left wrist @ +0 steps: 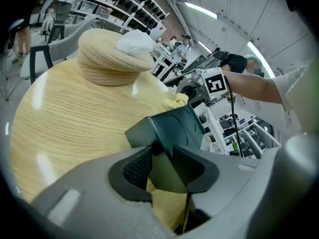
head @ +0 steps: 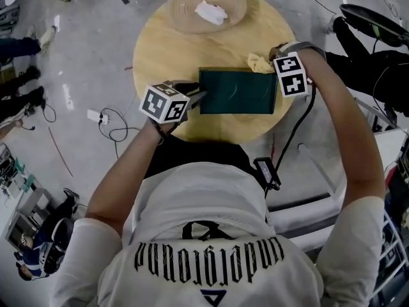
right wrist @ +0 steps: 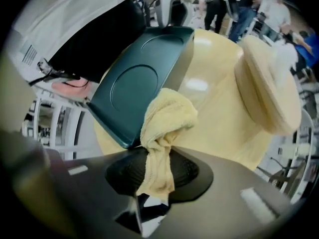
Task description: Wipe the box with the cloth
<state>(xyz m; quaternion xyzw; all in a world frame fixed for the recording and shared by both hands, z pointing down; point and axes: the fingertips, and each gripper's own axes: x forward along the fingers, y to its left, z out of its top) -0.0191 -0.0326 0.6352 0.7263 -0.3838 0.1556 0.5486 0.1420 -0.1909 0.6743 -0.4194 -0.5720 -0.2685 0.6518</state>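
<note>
We wear a white short-sleeved T-shirt (head: 211, 235) with black gothic lettering (head: 208, 256) across the back. Our left gripper (left wrist: 162, 156) and right gripper (right wrist: 158, 166) are grey with black ribbed fingers (left wrist: 137, 168). Each bears a white cube (head: 165, 102) with black square markers. A black cable (head: 300, 130) trails from the right.

A dark green flat box (head: 238, 91) is laid flat, lengthwise left to right; a crumpled yellow cloth (head: 259, 62) is bunched at its far right corner.

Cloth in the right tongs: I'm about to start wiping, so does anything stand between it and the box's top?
Nothing visible does. The cloth, pinched in the right tongs, sits at the corner of the box, whose green top is bare. The left tongs clamp the opposite end. The basket stands apart.
</note>
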